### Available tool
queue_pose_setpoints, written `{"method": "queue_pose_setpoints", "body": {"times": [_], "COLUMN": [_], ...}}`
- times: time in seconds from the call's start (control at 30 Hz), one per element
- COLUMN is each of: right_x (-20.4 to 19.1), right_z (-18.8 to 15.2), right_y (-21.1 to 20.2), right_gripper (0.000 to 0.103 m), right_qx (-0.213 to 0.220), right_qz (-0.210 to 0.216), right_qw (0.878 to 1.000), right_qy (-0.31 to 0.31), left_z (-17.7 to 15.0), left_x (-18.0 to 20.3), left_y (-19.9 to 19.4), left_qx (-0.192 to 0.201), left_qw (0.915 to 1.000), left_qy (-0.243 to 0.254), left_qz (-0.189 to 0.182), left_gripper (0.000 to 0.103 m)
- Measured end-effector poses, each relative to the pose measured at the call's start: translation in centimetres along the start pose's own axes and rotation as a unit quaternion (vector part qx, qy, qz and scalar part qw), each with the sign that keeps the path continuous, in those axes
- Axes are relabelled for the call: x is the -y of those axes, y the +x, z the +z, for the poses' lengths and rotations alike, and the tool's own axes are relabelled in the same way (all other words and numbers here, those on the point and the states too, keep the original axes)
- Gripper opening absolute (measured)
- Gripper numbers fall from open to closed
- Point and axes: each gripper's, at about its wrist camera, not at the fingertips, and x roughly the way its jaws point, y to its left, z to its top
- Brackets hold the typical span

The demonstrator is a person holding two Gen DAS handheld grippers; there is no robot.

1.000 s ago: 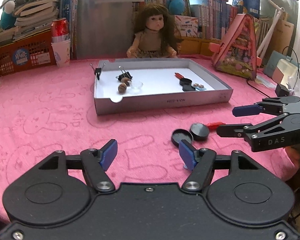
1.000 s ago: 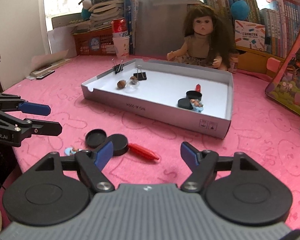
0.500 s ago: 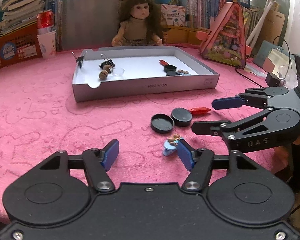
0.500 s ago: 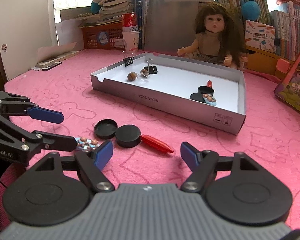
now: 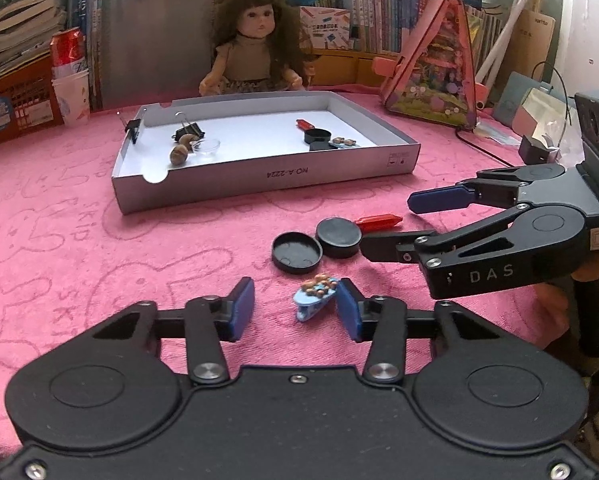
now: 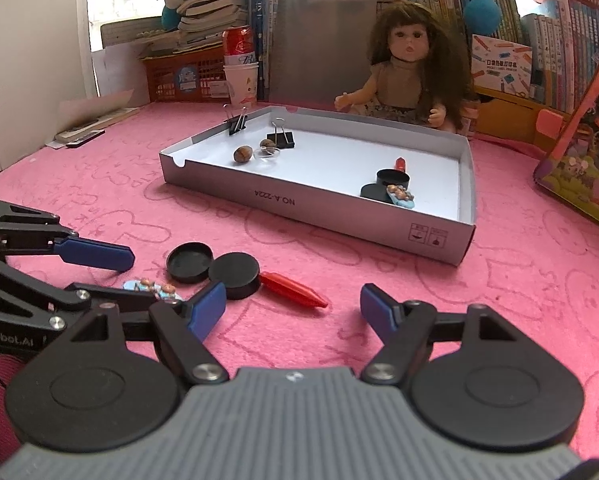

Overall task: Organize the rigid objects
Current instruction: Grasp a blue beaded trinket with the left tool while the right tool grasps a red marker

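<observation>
On the fuzzy pink tabletop (image 5: 59,240), the left gripper's (image 5: 295,310) jaws, closing, straddle one blue clip (image 5: 314,296) unpinched; two round black lids (image 5: 315,238) at 12 o'clock; right gripper (image 6: 293,310) spread.

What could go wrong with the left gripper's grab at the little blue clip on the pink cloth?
1. The left gripper has just been closing, with the blue clip off-centre against one pad and a gap to the other; it may skid or twist rather than seat.
2. The clip is small and tilted, so the pinch could flip it out.
3. The right gripper hangs open close by, over the black lids; the two could collide on lifting.
</observation>
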Motion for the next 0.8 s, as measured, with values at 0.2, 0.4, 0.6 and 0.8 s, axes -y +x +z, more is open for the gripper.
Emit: {"method": "queue_pose_setpoints", "body": {"times": [0.2,0.4,0.6,0.8], "right_x": [0.0,0.3,0.2,-0.3], "right_z": [0.1,0.3,0.4,0.7], "right_y": [0.1,0.2,0.4,0.7], "right_gripper": [0.084,0.081,0.057,0.032], "right_qx": [0.001,-0.002,-0.003,-0.004], "right_qz": [-0.011,-0.011,0.006,0.015], "right_qw": [1.000,1.000,1.000,1.000], "right_qy": [-0.008,-0.009,-0.014,-0.020], "left_z": [0.0,0.1,0.1,0.5], "left_x": [0.2,0.0,-0.6,-1.4], "left_y": [0.2,0.1,-0.1,-0.2], "left_qx": [0.003,0.001,0.000,0.003], "left_qw": [0.9999,1.0000,0.9999,0.9993], "left_qy": [0.011,0.001,-0.010,-0.024], "left_qz": [0.004,0.002,0.013,0.030], "left_gripper": [0.023,0.019,0.019,0.019]}}
